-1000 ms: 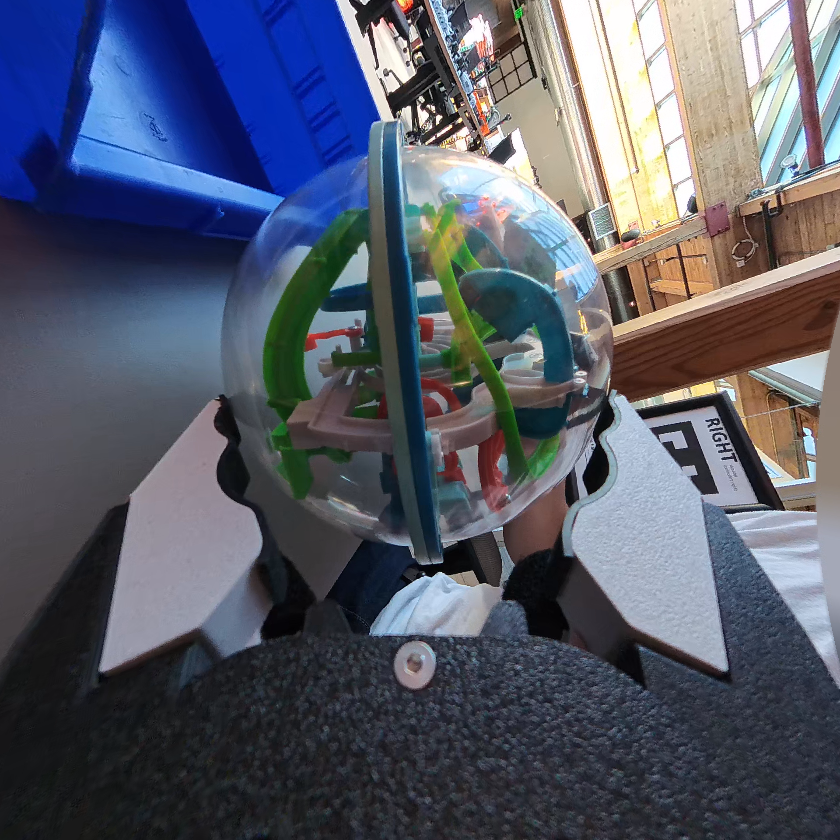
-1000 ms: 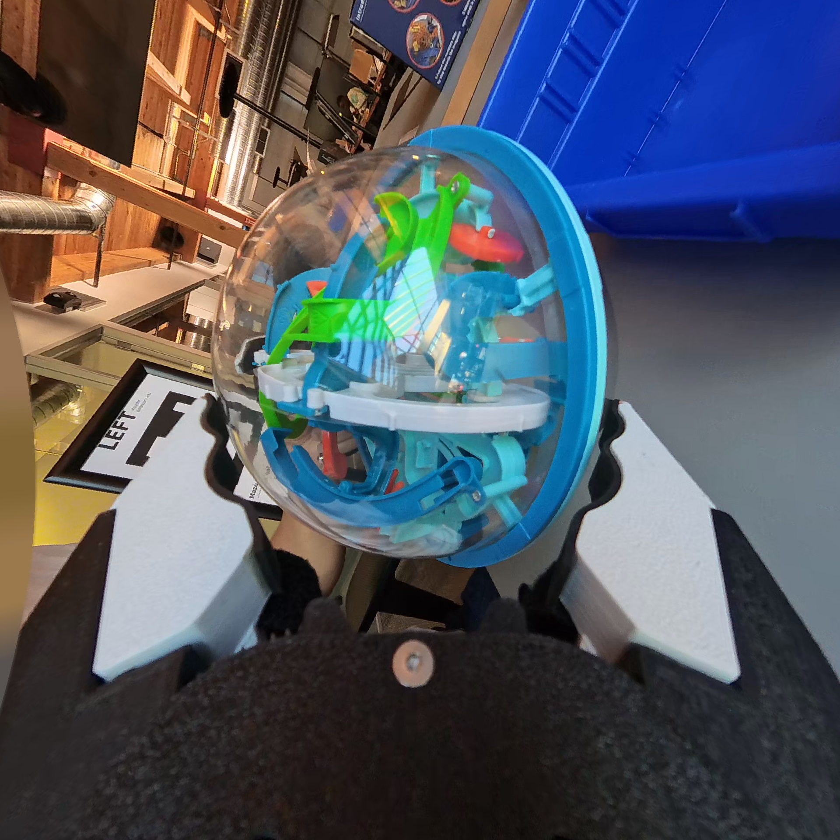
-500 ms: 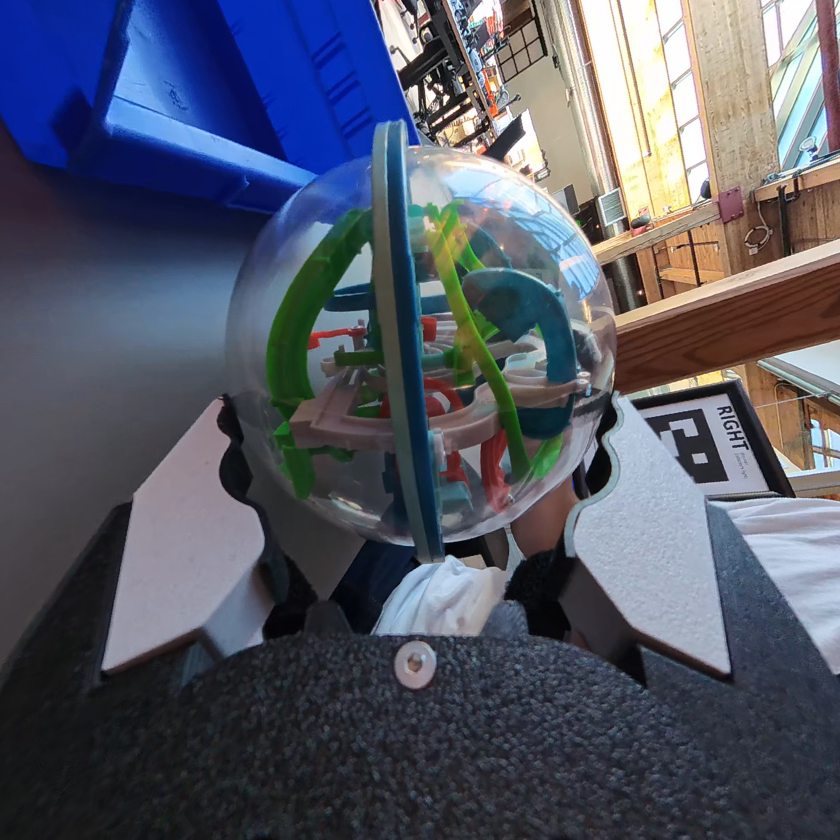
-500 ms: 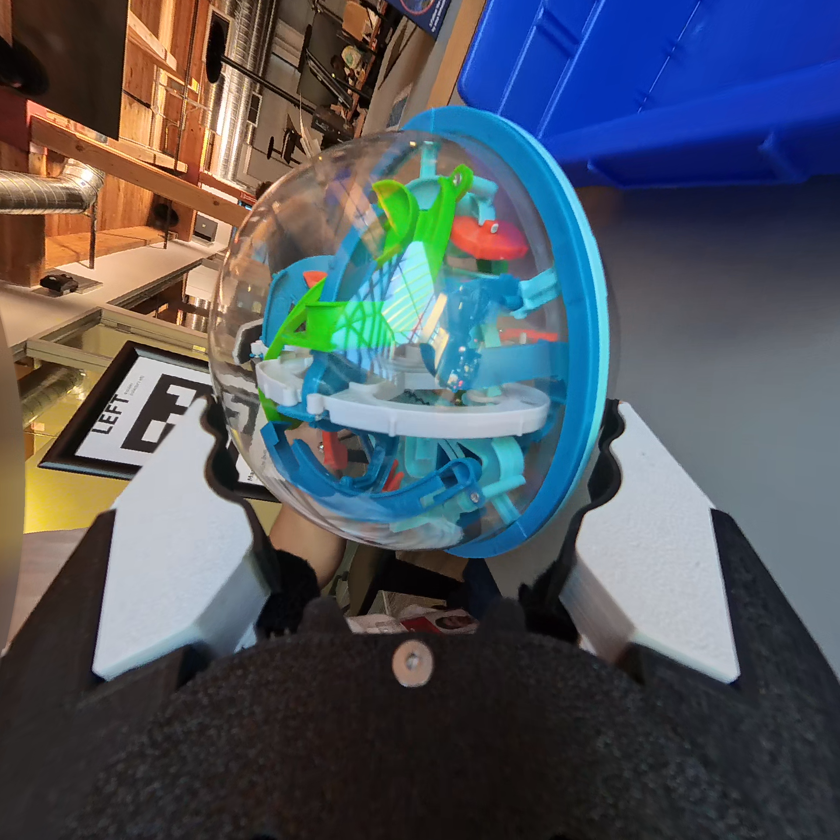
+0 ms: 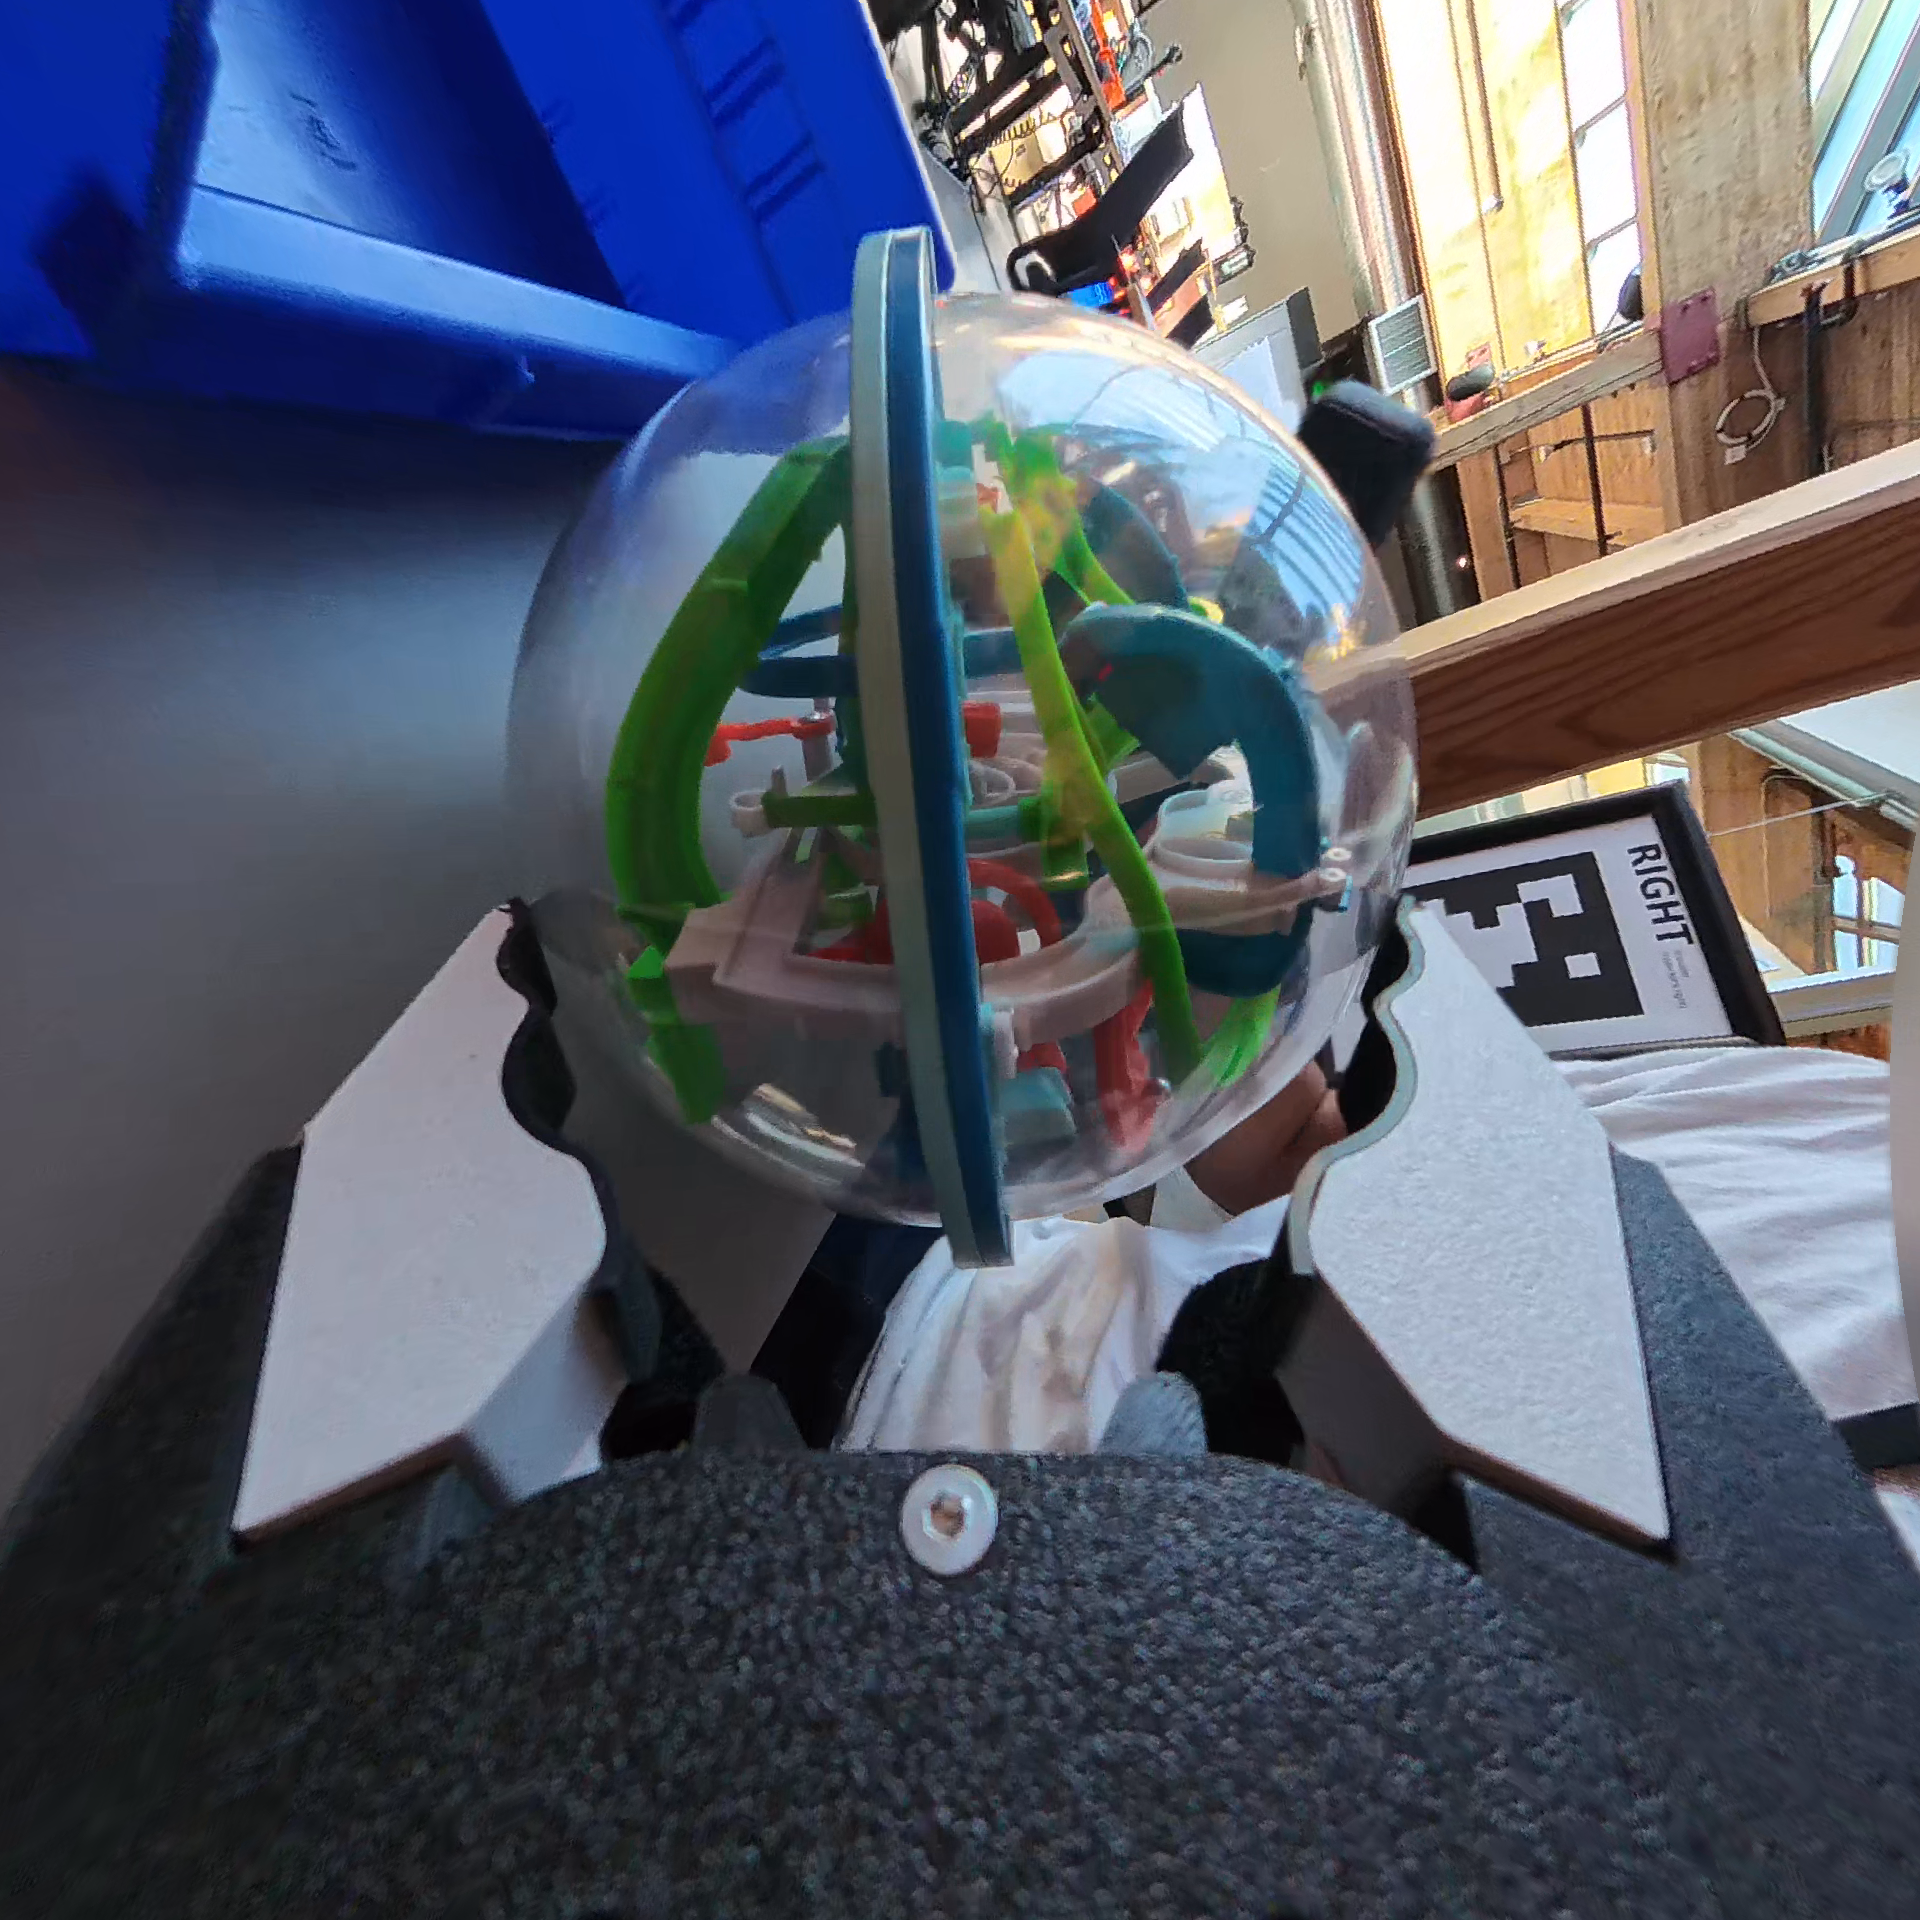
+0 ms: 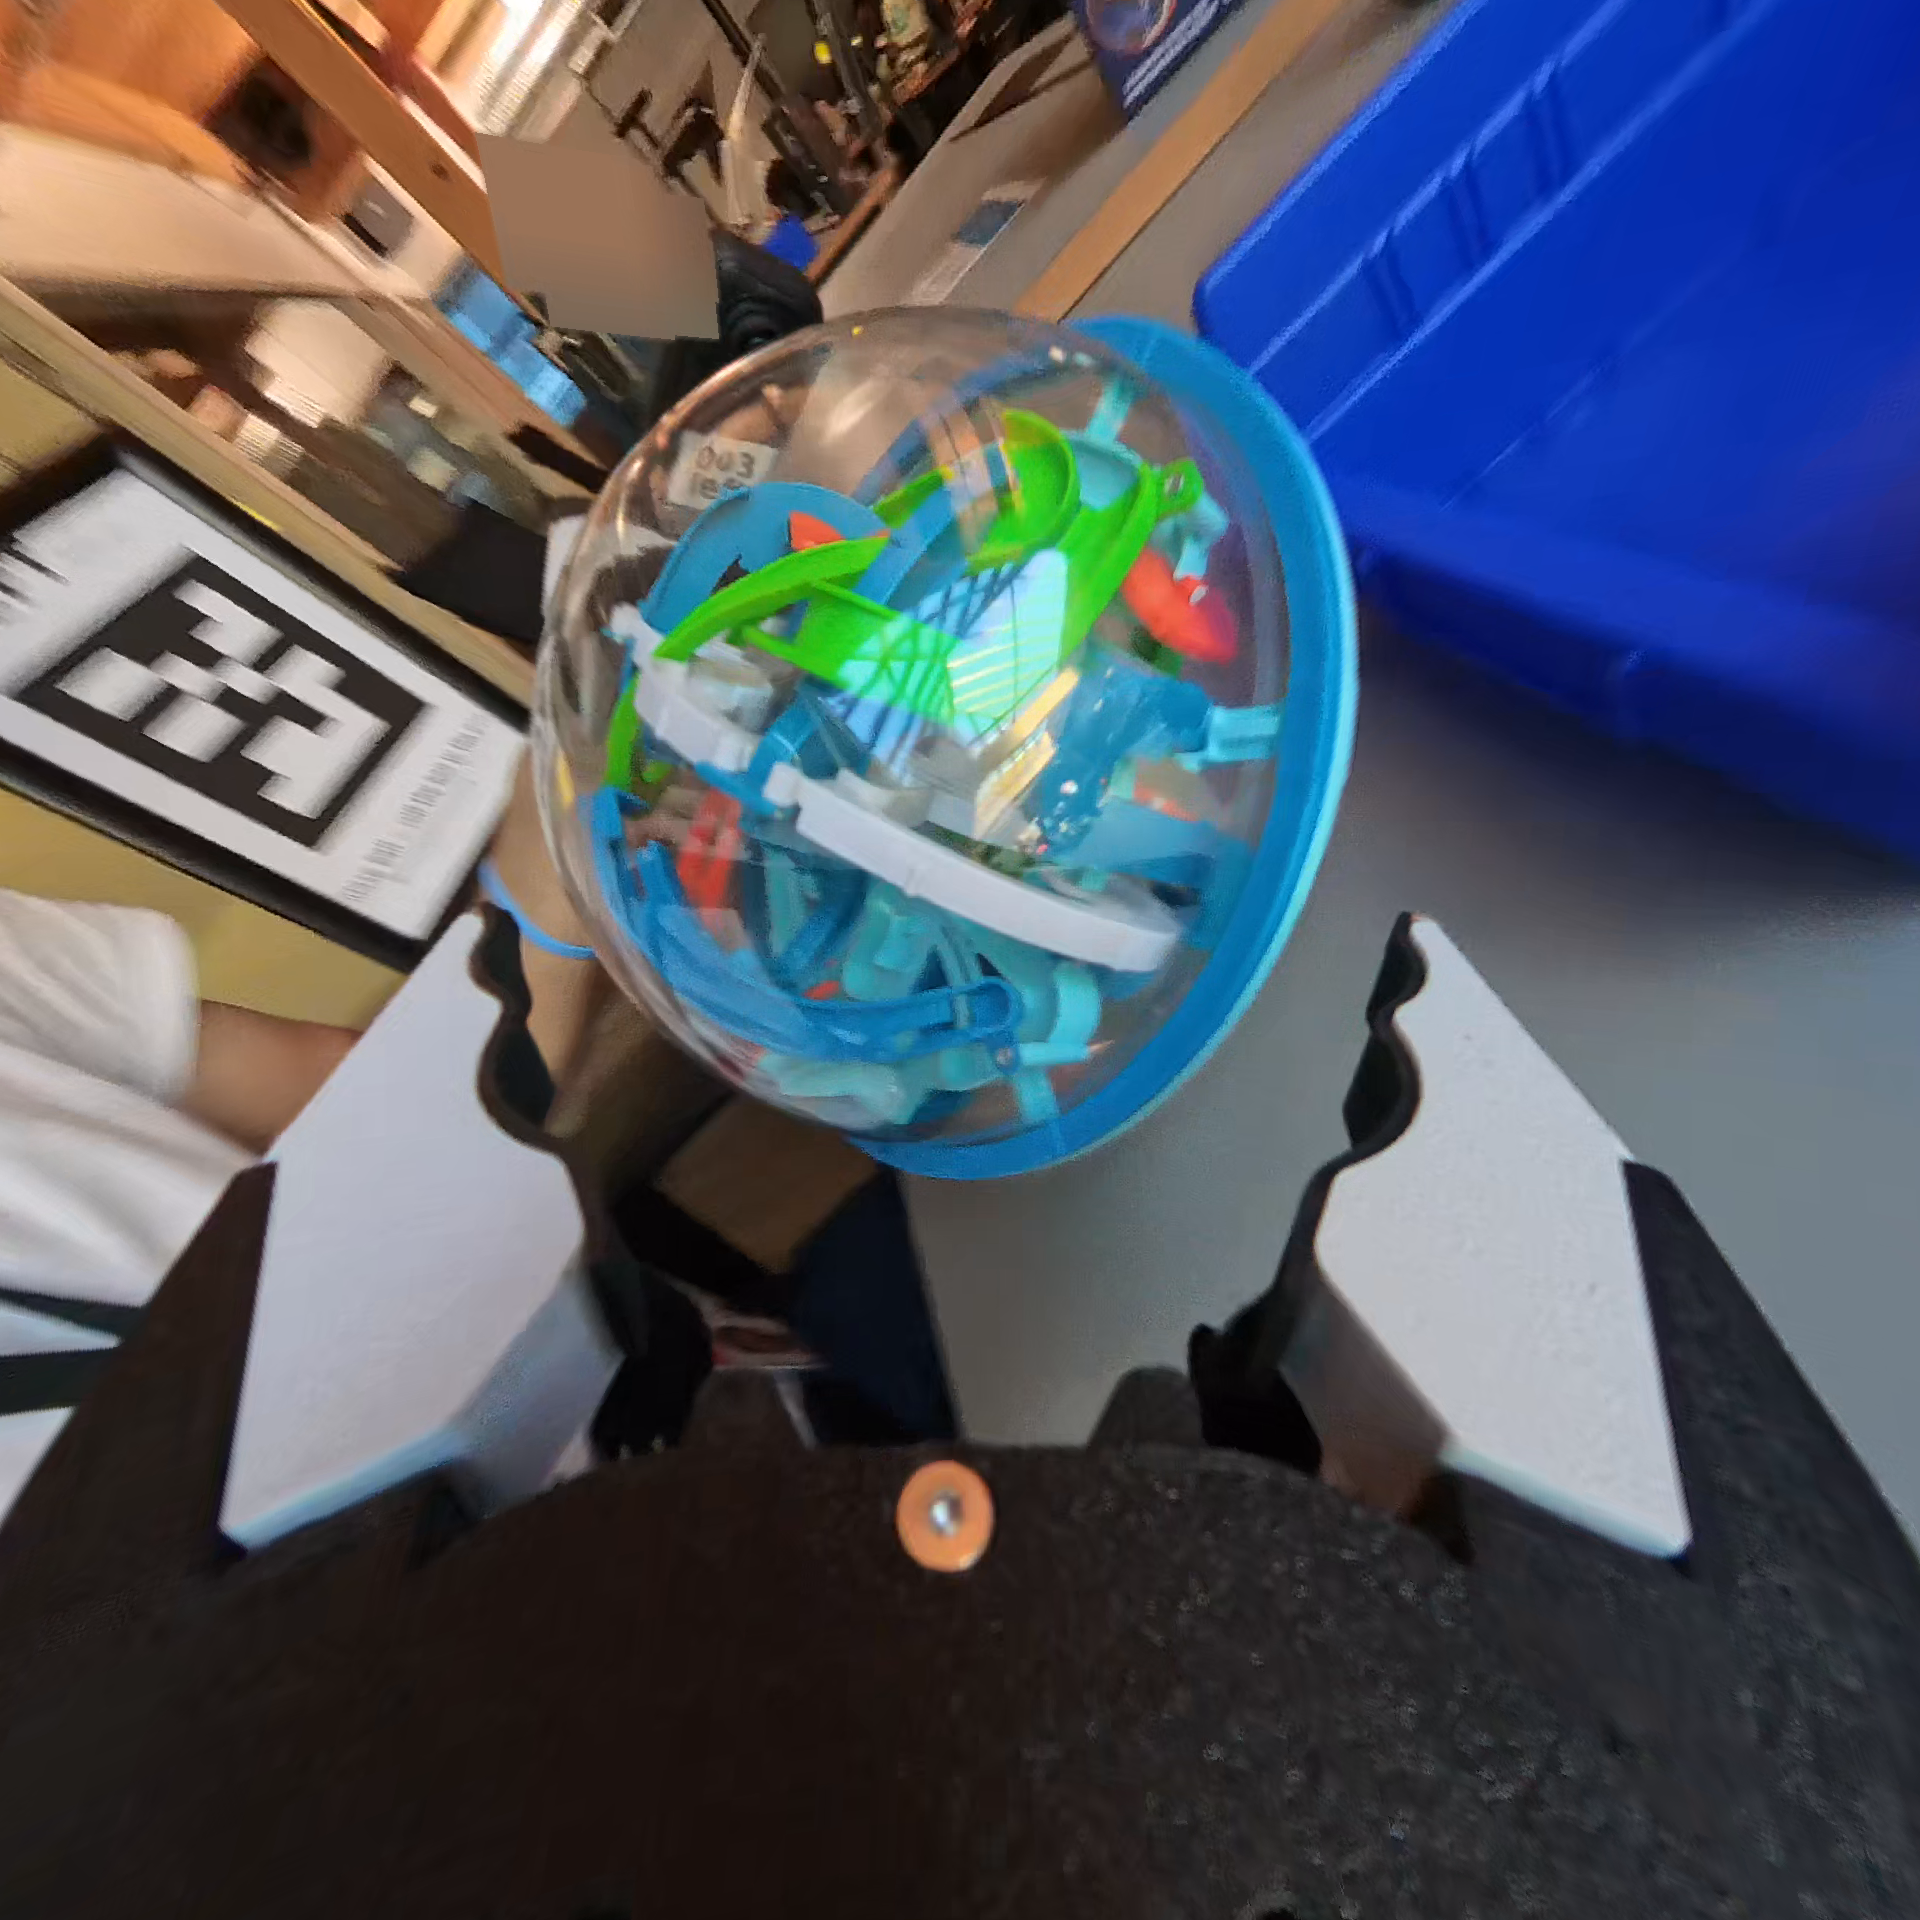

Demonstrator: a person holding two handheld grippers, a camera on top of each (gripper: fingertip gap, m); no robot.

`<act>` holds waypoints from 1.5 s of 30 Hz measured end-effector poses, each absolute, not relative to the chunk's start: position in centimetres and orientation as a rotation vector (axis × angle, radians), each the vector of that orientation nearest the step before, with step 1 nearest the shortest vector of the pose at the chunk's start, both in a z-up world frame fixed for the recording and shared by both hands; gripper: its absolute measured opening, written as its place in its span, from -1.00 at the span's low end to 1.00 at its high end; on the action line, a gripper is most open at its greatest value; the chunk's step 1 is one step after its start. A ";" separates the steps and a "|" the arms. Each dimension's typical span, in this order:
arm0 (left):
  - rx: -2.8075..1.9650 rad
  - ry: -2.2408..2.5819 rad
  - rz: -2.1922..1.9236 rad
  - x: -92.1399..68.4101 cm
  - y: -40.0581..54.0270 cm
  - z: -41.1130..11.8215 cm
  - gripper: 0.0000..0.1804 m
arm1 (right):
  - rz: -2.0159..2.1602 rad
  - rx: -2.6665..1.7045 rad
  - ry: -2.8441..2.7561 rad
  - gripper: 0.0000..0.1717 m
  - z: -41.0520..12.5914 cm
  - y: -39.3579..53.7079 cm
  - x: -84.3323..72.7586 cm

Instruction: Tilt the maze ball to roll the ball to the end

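The maze ball (image 5: 956,727) is a clear sphere with a blue rim ring and green, blue, red and white tracks inside. In the left wrist view it sits between my left gripper's (image 5: 961,935) fingers. Both black wavy pads (image 5: 525,977) press on its sides and hold it up over the grey table (image 5: 208,727). In the right wrist view the maze ball (image 6: 935,748) stands tilted just beyond my right gripper's (image 6: 940,956) fingertips. A gap shows between each pad (image 6: 1387,997) and the ball, so the right gripper is open and empty.
A blue plastic bin (image 5: 416,156) stands on the table just behind the ball and also shows in the right wrist view (image 6: 1610,416). Each gripper's black-and-white marker plate (image 5: 1558,935) (image 6: 208,686) shows beside the ball. A wooden beam (image 5: 1662,623) and a person's white sleeve (image 5: 1714,1195) are at the right.
The right gripper, whose pads lay against the ball before, has drawn back and turned. The ball now looks smaller and tilted there. The left gripper keeps its hold and has swung slightly.
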State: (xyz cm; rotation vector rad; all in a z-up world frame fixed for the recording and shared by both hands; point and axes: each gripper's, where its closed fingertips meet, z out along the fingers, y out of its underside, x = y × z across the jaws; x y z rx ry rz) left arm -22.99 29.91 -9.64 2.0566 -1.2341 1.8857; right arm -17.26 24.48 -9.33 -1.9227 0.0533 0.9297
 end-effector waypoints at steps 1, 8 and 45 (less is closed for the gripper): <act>2.053 -1.210 1.890 -23.0 30.1 -9.7 0.65 | 0.820 -1.920 -0.012 0.79 -9.3 24.4 -17.1; 2.067 -1.154 1.871 -22.8 30.4 -9.7 0.65 | 0.582 -1.981 -0.156 0.80 -12.4 25.3 -19.3; 2.191 -1.101 1.780 -21.7 31.0 -9.1 0.63 | 0.738 -1.927 0.018 0.79 -12.4 25.9 -19.1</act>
